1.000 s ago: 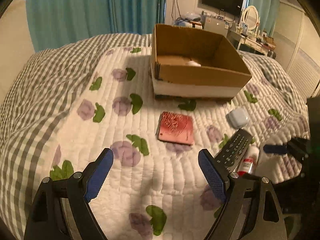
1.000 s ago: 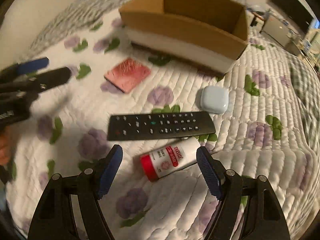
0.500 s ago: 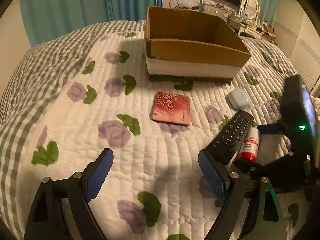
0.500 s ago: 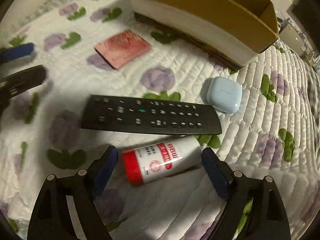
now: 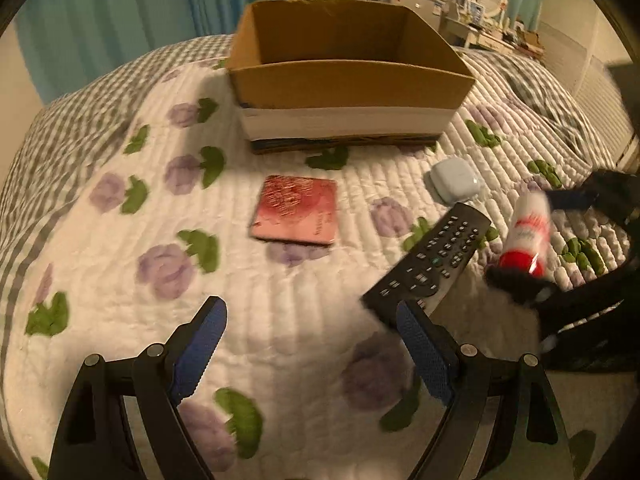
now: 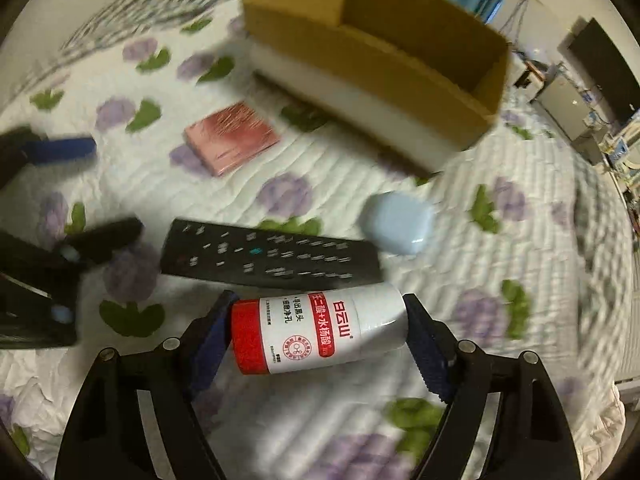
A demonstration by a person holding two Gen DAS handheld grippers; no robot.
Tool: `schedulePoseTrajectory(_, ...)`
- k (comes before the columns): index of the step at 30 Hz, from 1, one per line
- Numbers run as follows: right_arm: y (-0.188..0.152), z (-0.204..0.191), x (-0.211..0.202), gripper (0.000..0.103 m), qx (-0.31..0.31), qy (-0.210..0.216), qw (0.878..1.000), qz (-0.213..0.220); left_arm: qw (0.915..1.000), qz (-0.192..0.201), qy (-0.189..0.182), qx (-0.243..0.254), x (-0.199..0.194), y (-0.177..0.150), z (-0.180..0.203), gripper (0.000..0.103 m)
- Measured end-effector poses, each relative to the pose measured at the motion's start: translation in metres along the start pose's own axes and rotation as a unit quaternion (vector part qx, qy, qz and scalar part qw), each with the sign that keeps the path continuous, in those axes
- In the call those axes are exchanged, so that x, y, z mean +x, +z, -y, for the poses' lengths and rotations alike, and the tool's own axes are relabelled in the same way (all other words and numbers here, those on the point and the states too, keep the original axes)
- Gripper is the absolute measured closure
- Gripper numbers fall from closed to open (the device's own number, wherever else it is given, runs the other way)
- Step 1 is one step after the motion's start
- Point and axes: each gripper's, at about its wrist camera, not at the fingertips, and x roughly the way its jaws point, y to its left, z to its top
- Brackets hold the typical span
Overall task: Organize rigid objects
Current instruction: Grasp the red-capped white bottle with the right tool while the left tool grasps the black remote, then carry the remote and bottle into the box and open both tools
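Lifted since the previous frame, the white bottle [image 6: 320,330] is now sitting crosswise between the right gripper [image 6: 318,340] fingers, which are clamping its ends, beyond them the remote [image 6: 268,256]. Left gripper [image 5: 308,350] is hovering, fingers spread, cardboard box [image 5: 344,88] far ahead.

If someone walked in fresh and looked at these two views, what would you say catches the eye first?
Most likely the white bottle with the red cap, clamped end to end by the right gripper low in its own view. Next comes the large open cardboard box at the far side of the floral quilt. Between them lie the black remote, a pink booklet and a pale blue case, with the left gripper open over the quilt.
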Motion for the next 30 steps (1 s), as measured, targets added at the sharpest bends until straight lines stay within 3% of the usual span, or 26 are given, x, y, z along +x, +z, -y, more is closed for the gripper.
schedulePoseTrajectory(7, 0.003, 0.047, -0.006, 0.022, 0.02, -0.022, 1.0, 0.005, 0.999, -0.02, -0.02, 0.034, 0.027, 0.013, 0.041, 0.014)
schedulePoseTrajectory(14, -0.001, 0.074, -0.004, 0.022, 0.061, 0.014, 0.998, 0.014, 0.9968, -0.042, -0.046, 0.051, 0.055, 0.024, 0.067, 0.016)
schedulePoseTrajectory(16, -0.001, 0.077, -0.001, 0.022, 0.066, 0.015, 0.998, 0.014, 0.9955, -0.048, -0.052, 0.063, 0.066, 0.026, 0.076, 0.024)
schedulePoseTrajectory(18, -0.002, 0.08, 0.002, 0.022, 0.074, 0.017, 0.997, 0.012, 0.9939, -0.056, -0.046, 0.083, 0.077, 0.025, 0.083, 0.024)
schedulePoseTrajectory(20, -0.003, 0.082, 0.003, 0.022, 0.081, 0.02, 0.996, 0.012, 0.9941, -0.058, -0.044, 0.081, 0.079, 0.027, 0.082, 0.034)
schedulePoseTrajectory(22, -0.004, 0.082, 0.004, 0.023, 0.084, 0.017, 0.996, 0.011, 0.9943, -0.055, -0.056, 0.073, 0.072, 0.031, 0.077, 0.059)
schedulePoseTrajectory(25, -0.004, 0.079, 0.003, 0.023, 0.082, 0.009, 0.997, 0.009, 0.9942, -0.047, -0.07, 0.067, 0.056, 0.034, 0.066, 0.079)
schedulePoseTrajectory(30, -0.002, 0.072, -0.007, 0.023, 0.083, 0.001, 0.996, 0.014, 0.9952, -0.017, -0.078, 0.058, 0.024, 0.036, 0.046, 0.084)
